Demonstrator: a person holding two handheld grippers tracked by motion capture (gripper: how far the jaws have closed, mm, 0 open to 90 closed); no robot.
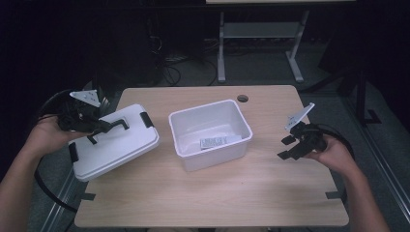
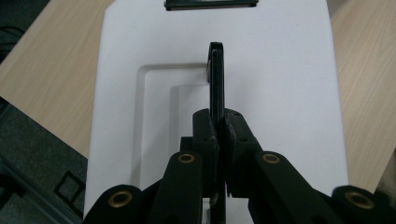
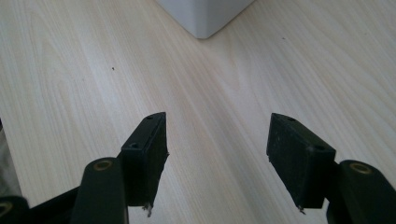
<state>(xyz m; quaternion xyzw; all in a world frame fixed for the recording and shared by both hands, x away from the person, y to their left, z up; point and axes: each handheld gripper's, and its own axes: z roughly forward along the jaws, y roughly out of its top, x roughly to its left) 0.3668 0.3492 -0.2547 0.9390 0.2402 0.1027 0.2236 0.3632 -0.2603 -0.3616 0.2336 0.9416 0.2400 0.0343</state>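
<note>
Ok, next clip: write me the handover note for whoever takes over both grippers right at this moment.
Left gripper: shut on the black handle of the flat white plastic lid, which sits tilted at the table's left edge, partly overhanging it.
Right gripper: open, holding nothing, over bare light wooden table to the right of the box.
White rectangular plastic box: mid-table, open, with a small label lying inside it.
Done: the lid is gripped by its handle and is off the box.
Left, probably: carry the lid over and seat it on the box; the right gripper could steady the box.
</note>
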